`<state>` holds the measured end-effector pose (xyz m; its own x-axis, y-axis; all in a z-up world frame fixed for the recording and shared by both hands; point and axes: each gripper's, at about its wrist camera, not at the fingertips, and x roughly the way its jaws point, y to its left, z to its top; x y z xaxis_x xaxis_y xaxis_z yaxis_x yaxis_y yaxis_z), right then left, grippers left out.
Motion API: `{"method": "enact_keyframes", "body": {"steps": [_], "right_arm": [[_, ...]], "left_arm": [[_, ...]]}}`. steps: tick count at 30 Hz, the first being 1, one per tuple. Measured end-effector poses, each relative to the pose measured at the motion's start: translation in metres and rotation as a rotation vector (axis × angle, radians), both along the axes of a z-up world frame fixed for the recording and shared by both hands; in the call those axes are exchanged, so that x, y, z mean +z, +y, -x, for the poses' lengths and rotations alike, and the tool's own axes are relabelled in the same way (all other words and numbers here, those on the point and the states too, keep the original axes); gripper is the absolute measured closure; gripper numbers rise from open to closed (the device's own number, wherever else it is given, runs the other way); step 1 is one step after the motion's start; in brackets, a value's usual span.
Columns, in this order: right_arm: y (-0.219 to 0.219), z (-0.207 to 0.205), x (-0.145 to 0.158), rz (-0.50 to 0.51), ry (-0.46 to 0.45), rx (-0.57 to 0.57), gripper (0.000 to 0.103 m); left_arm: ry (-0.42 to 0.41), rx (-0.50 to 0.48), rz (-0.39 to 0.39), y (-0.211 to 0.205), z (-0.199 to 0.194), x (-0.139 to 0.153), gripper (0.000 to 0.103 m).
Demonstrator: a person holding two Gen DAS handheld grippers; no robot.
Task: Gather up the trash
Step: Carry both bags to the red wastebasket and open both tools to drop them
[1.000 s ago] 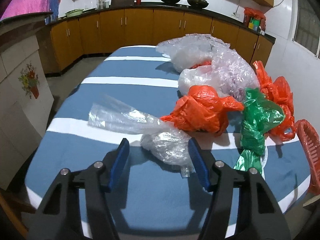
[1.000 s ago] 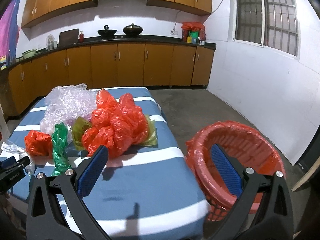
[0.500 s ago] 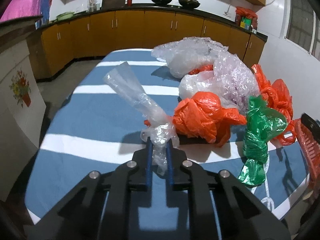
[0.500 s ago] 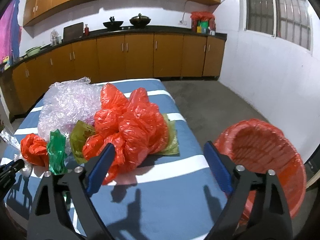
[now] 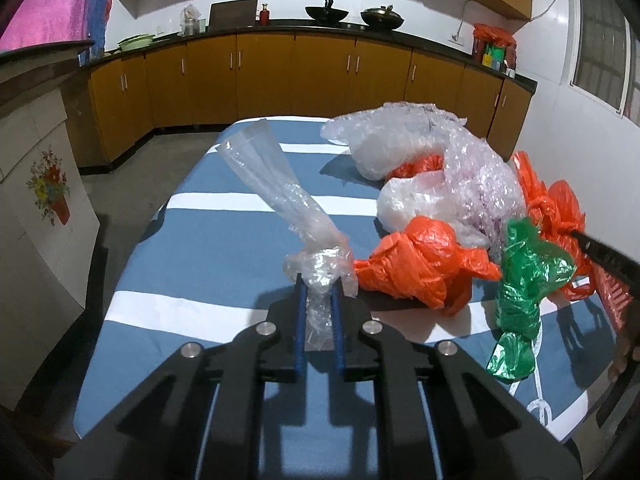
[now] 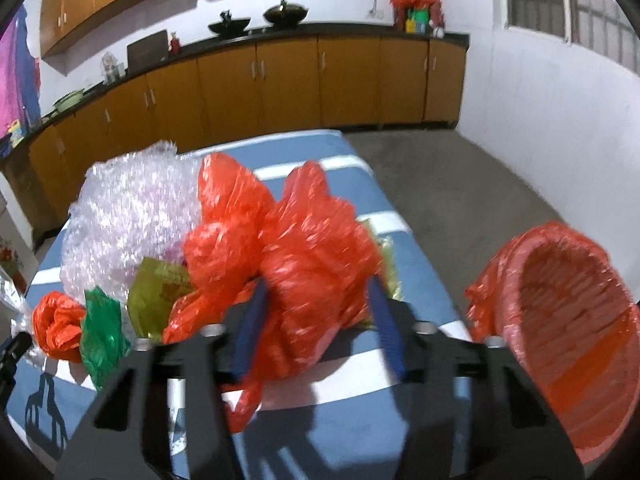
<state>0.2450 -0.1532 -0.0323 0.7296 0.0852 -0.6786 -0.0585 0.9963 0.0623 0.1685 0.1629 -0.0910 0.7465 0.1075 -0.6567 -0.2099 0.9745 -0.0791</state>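
My left gripper [image 5: 319, 284] is shut on the crumpled end of a clear plastic bag [image 5: 272, 184], whose long tail sticks up over the blue striped table [image 5: 224, 248]. In the right wrist view my right gripper [image 6: 316, 292] is closing its jaws, and a large orange plastic bag [image 6: 312, 248] fills the space between the blue pads [image 6: 256, 312]. A smaller orange bag [image 5: 420, 264], a green bag [image 5: 524, 280] and bubble wrap [image 5: 480, 184] lie on the table between the two grippers.
A red woven basket [image 6: 568, 308] stands off the table's right edge, close to my right gripper. An olive-yellow bag [image 6: 160, 288] lies under the pile. Wooden kitchen cabinets [image 5: 320, 76] line the far wall. A white cupboard [image 5: 36, 184] stands left of the table.
The left jaws closed on the clear bag and raised it off the cloth. The right gripper swung from the basket toward the large orange bag and narrowed its jaws around it.
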Motion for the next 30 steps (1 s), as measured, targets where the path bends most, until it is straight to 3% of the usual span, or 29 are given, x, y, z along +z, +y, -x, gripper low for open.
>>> {"method": "enact_keyframes", "body": {"steps": [2,5,16,30], "right_arm": [[-0.001,0.001,-0.002,-0.017,0.01,0.016,0.083],[-0.002,0.007,0.003,-0.021,-0.012,0.033,0.087],[-0.027,0.042,0.043,-0.073,-0.13,0.046,0.088],[-0.097,0.084,0.074,-0.04,-0.211,-0.088,0.088]], "left_arm": [[-0.007,0.002,-0.001,0.001,0.001,0.003,0.091],[-0.022,0.002,-0.004,0.001,0.003,0.01,0.091],[-0.104,-0.04,-0.007,-0.013,0.013,0.047,0.091],[-0.168,-0.261,0.03,-0.097,0.003,0.086,0.091]]}}
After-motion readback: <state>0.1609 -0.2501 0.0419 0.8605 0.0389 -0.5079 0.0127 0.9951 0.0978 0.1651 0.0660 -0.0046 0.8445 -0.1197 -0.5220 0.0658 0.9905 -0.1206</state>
